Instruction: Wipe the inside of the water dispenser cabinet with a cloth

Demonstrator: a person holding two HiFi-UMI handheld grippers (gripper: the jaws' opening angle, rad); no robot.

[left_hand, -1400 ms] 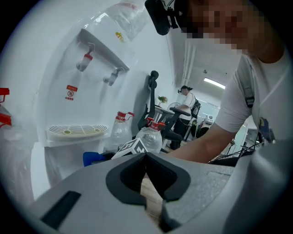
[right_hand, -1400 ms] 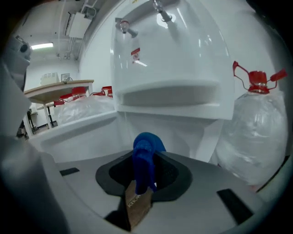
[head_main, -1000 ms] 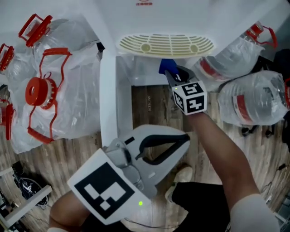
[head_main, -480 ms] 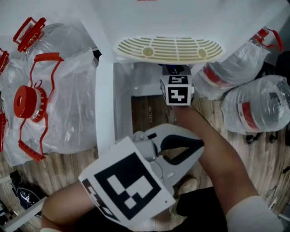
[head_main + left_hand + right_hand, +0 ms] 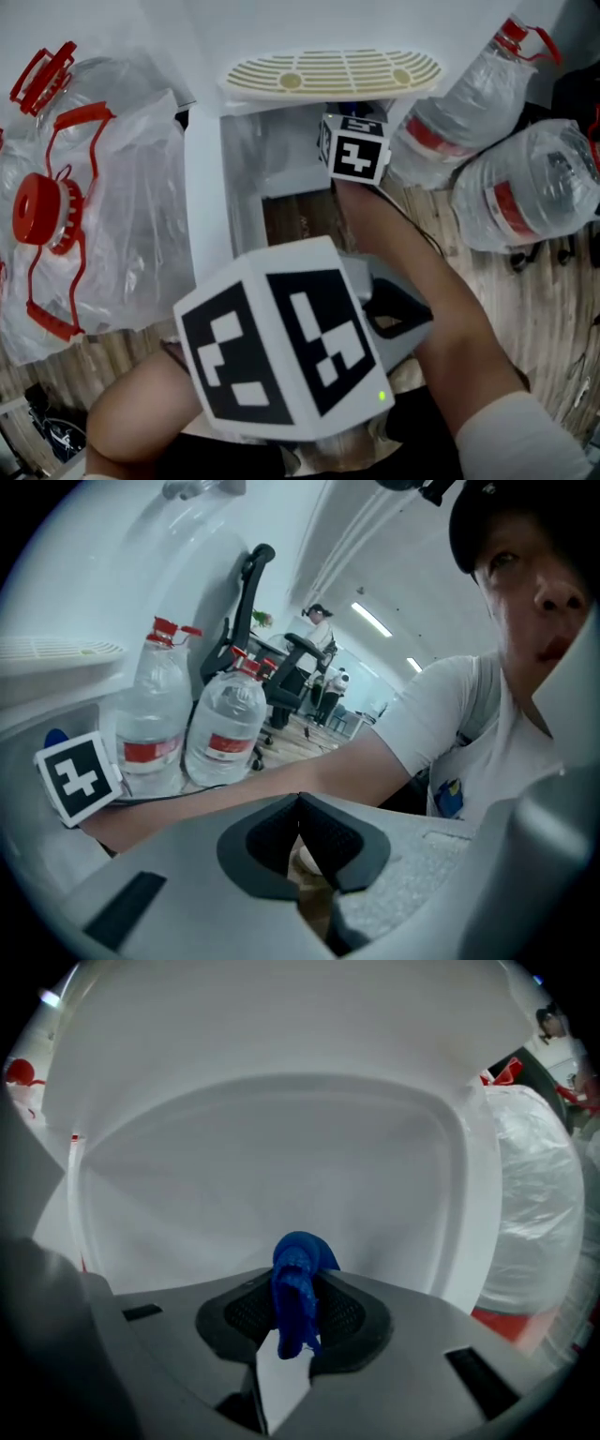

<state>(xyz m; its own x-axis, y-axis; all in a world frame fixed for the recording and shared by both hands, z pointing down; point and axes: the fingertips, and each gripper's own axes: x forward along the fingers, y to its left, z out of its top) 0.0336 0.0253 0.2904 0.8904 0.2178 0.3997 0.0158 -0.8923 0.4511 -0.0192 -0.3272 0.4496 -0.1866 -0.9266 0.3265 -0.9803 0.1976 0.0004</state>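
Inside the cabinet the right tool pinches only a small fold of cloth, which could drag free against the wall, while the left tool sits closed and empty outside it

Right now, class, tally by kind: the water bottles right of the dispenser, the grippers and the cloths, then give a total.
Water bottles right of the dispenser: 2
Grippers: 2, left gripper and right gripper
Blue cloth: 1
Total: 5
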